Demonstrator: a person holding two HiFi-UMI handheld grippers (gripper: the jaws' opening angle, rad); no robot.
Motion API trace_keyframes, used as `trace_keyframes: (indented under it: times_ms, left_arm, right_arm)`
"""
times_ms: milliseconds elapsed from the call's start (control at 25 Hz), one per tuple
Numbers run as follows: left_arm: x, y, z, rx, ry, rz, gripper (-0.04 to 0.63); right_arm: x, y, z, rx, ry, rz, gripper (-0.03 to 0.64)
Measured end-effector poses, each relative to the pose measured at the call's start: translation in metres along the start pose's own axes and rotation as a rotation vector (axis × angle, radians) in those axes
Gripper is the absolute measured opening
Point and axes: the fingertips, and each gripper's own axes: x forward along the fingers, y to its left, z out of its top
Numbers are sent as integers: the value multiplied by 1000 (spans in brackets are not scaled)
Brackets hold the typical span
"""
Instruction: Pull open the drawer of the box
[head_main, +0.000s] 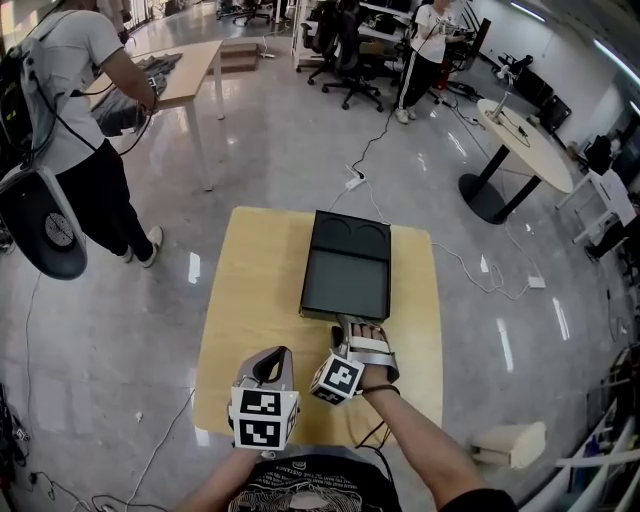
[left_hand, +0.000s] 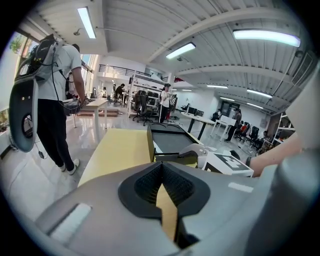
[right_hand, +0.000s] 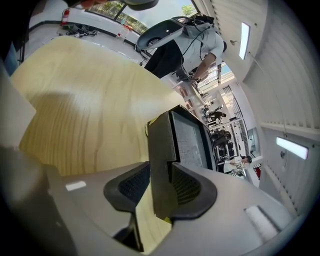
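Observation:
A black box (head_main: 350, 232) lies on the yellow table (head_main: 250, 300), and its drawer (head_main: 345, 285) stands pulled out toward me with a bare grey inside. My right gripper (head_main: 345, 326) is at the drawer's front panel (right_hand: 162, 160). The panel stands between the jaws of that gripper (right_hand: 160, 186), whose pads sit apart beside it without pressing, so it is open. My left gripper (head_main: 274, 360) hovers low over the table's near part, left of the right one. Seen from its own camera, the left gripper (left_hand: 161, 168) has its tips together and holds nothing.
A person (head_main: 80, 140) with a pack stands at the left beside a wooden table (head_main: 190, 70). A round table (head_main: 525, 140) is at the far right, and a power strip (head_main: 355, 182) with cables lies on the floor behind the table. A pale box (head_main: 510, 445) sits on the floor near right.

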Motion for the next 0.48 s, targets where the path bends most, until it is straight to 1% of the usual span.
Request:
trace_keyframes:
  times_ms: [80, 160, 480]
  left_arm:
    - [1, 4, 0, -3, 0, 7, 17]
    - [2, 5, 3, -5, 1, 9, 17]
    - [-5, 16, 17, -11, -1, 10, 17]
  right_arm:
    - [4, -1, 1, -36, 8, -22, 123]
    - [4, -4, -3, -59, 38, -26, 123]
    - [12, -6, 3, -46, 66, -2, 121]
